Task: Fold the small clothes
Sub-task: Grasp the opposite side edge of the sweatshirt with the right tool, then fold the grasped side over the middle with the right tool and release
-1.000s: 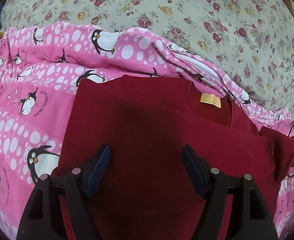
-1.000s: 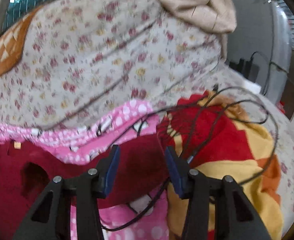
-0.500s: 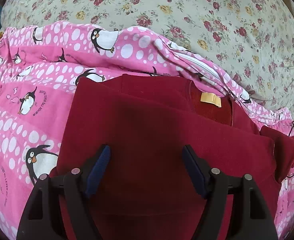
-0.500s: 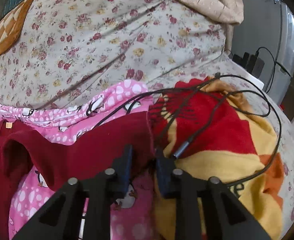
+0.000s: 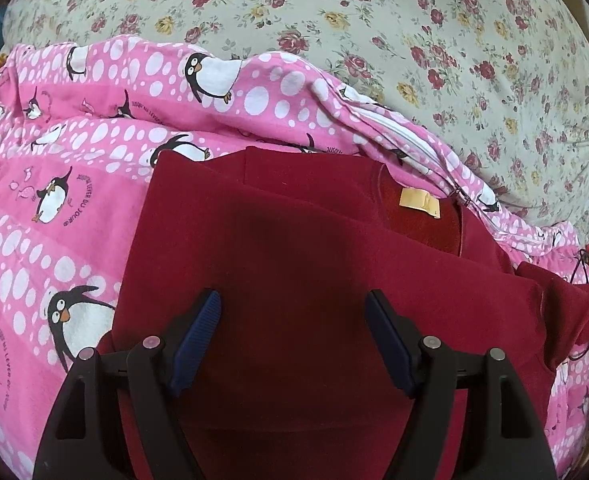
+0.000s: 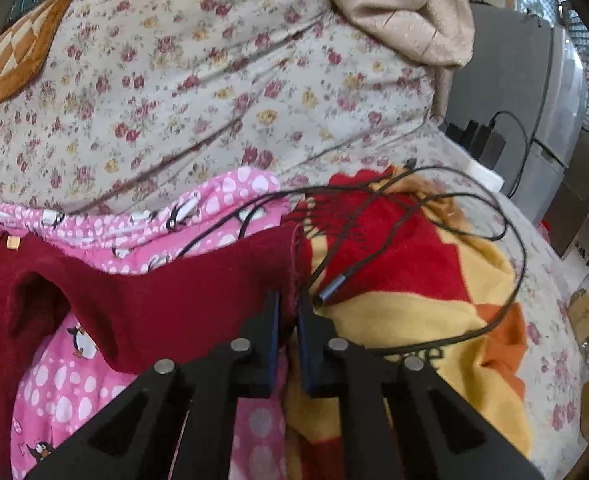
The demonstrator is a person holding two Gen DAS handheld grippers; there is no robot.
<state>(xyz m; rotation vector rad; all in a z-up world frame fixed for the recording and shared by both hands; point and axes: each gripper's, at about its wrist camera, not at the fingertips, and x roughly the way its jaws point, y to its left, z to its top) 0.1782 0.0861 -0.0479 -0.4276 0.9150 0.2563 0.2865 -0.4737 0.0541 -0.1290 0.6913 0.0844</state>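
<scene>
Dark red sweater (image 5: pixel 294 264) spread flat on the pink penguin quilt (image 5: pixel 54 200), neck label (image 5: pixel 419 203) turned up near the far edge, left side already doubled over the body. Right sleeve (image 6: pixel 182 292) stretched out sideways and lifted clear of the quilt, cuff end pinched between the nearly closed jaws of the right gripper (image 6: pixel 288 304). Left gripper (image 5: pixel 292 308) poised low over the sweater's middle, jaws wide apart, nothing between them; whether touching the cloth or just above it, impossible to tell.

Likely step: carrying the sleeve across the body to make the second side fold.

Main risk right beside the cuff: a black cable (image 6: pixel 434 200) looped over the red and yellow blanket (image 6: pixel 414 288), its metal plug (image 6: pixel 332 290) lying just beside the right fingertips. Easy to snag and drag along with the sleeve, tangling into the fold. Thin grip at the very edge of the cuff, so a quick pull could slip the cloth free and drop the sleeve crooked. With nothing pinning the body, a pull on the sleeve could also slide the whole garment and undo the fold already there. Soft, rumpled quilt beneath, over a floral sheet (image 5: pixel 374 40), so creases hard to keep straight.
</scene>
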